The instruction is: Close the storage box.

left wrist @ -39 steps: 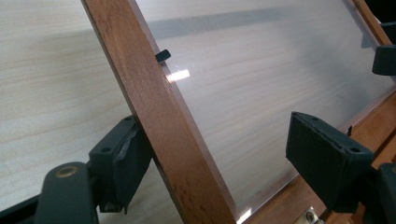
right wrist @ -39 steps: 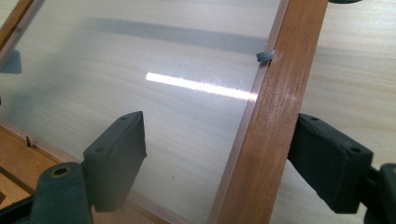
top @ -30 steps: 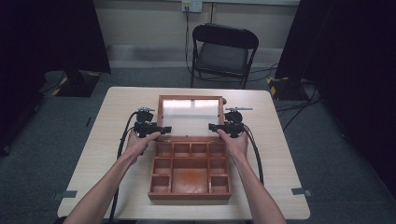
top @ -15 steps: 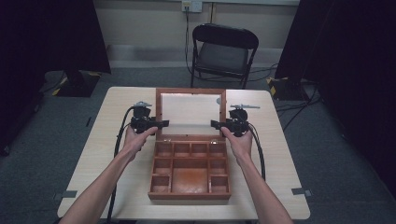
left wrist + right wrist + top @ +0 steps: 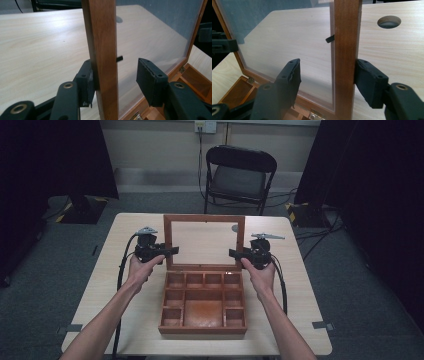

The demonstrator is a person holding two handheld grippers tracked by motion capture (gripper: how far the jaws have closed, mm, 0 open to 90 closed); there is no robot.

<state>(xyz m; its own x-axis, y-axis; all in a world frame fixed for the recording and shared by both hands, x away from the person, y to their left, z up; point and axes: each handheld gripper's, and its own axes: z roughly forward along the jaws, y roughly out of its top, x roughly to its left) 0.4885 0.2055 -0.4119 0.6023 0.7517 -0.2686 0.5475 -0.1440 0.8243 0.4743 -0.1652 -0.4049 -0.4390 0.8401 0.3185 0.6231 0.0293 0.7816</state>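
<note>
The box (image 5: 203,305) sat at centre-bottom of the high view on the desk (image 5: 310,285), its lid (image 5: 205,243) raised near upright above the open compartments at frame centre. Each gripper straddled one side rail of the lid frame.

In the left gripper view, the left gripper (image 5: 115,77) had one pad against the outer face of the rail (image 5: 102,50) while the other pad stood clear of it over the glass (image 5: 150,37), so its jaws, which had just been closing, were still spread about the rail rather than pinching it. In the right gripper view, the right gripper (image 5: 328,78) mirrored this: one pad touched the outer edge of its rail (image 5: 345,50), the other hung off the pane with a gap; its jaws too had just been closing.

My judgement of the risks: with each rail touched on one side only, the lid rested on its hinges (image 5: 314,115) and on the two outer pads. If either hand drifted outward, the lid could drop forward onto the tray or flop back onto the desk. If the inner pads closed onto the pane instead of the wood, they could slip or strain the glass. Uneven pushing by the two hands could twist the frame against the hinges.

In the high view both forearms came up from the bottom edge, wrists level, the grippers pointing inward at each other at mid-frame height.
</note>
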